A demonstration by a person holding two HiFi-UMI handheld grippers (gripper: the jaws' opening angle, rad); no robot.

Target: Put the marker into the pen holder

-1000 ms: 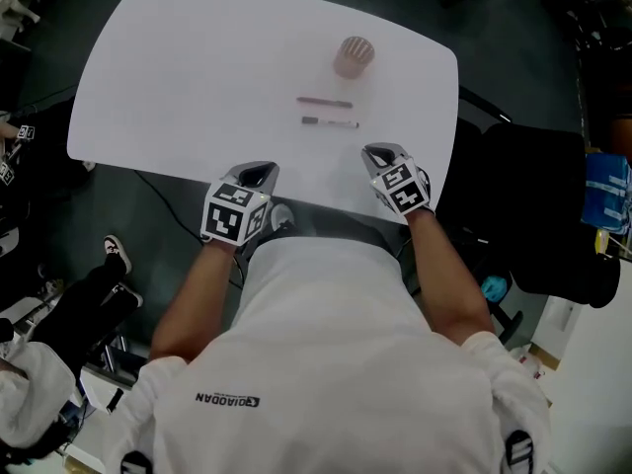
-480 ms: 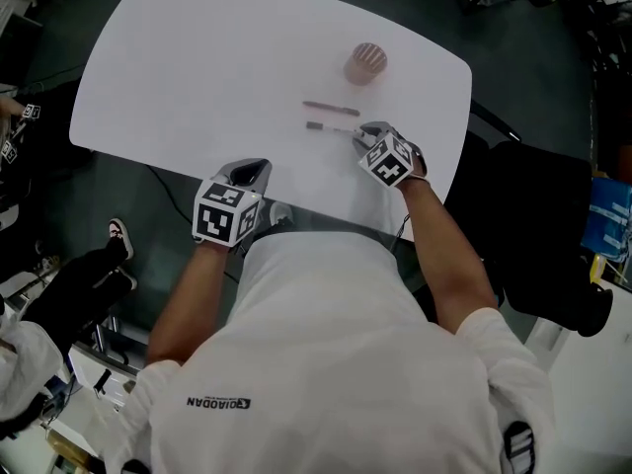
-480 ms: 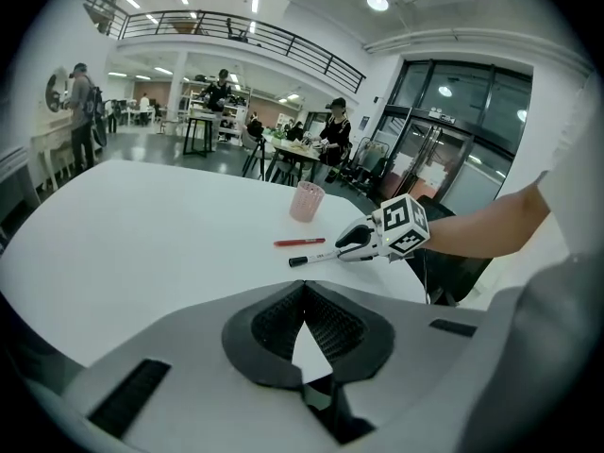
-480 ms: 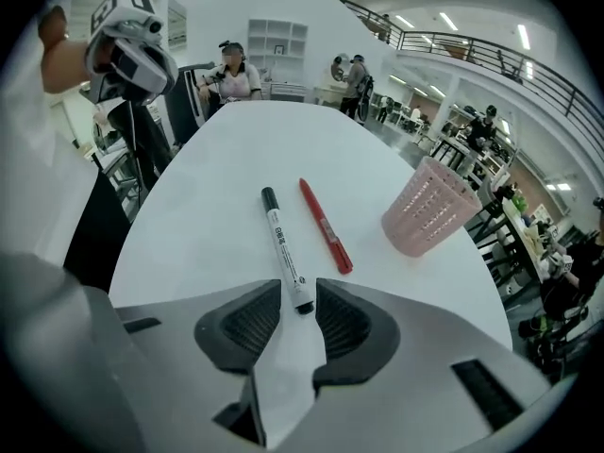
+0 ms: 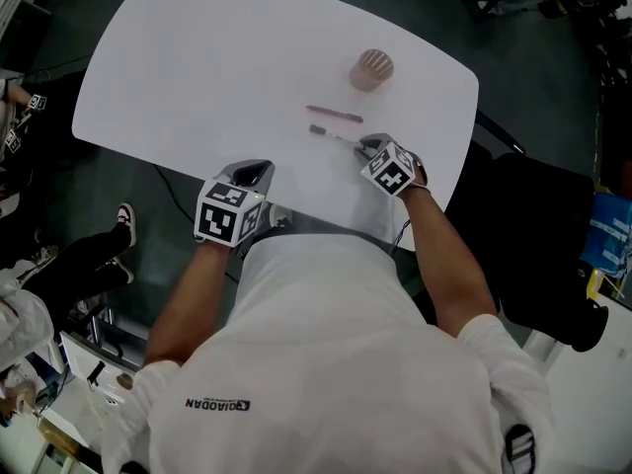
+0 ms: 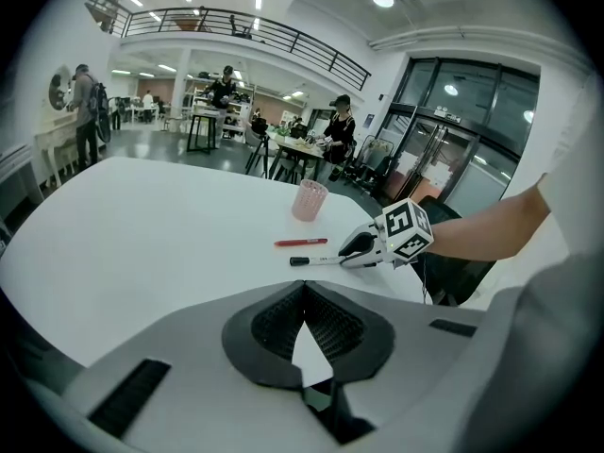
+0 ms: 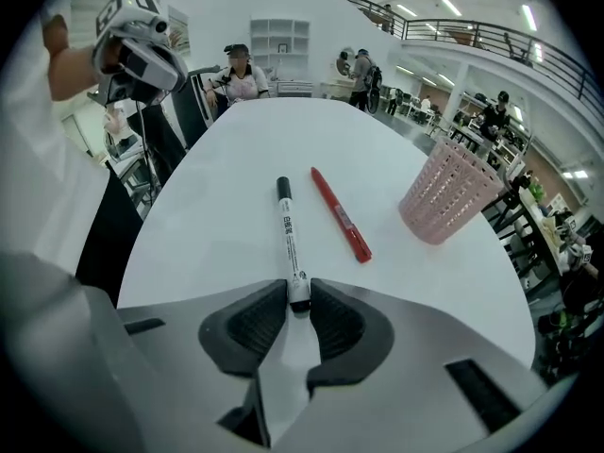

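Note:
A black-and-white marker point(image 5: 331, 136) point(image 7: 291, 243) lies flat on the white table point(image 5: 197, 67), with a red pen point(image 5: 334, 115) point(image 7: 342, 215) just beyond it. Farther back stands the pink mesh pen holder point(image 5: 371, 68) point(image 7: 447, 192), upright. My right gripper point(image 5: 363, 146) point(image 7: 298, 295) points steeply down at the marker's near end. Its jaws have just been closing and now press on that end from both sides, while the marker still rests on the table. My left gripper point(image 5: 252, 174) point(image 6: 303, 291) hovers shut and empty at the table's near edge. From there the marker point(image 6: 316, 260) and right gripper point(image 6: 363, 250) show ahead.
Dark chairs stand off the table's right side point(image 5: 538, 215). A seated person's legs and shoes point(image 5: 99, 255) are at the left, below the table edge. The table's near edge point(image 5: 326, 220) runs just in front of my body.
My right gripper has moved forward and down from the table's near edge to the marker's near end and now has it between its jaws. The left gripper has stayed about where it was.

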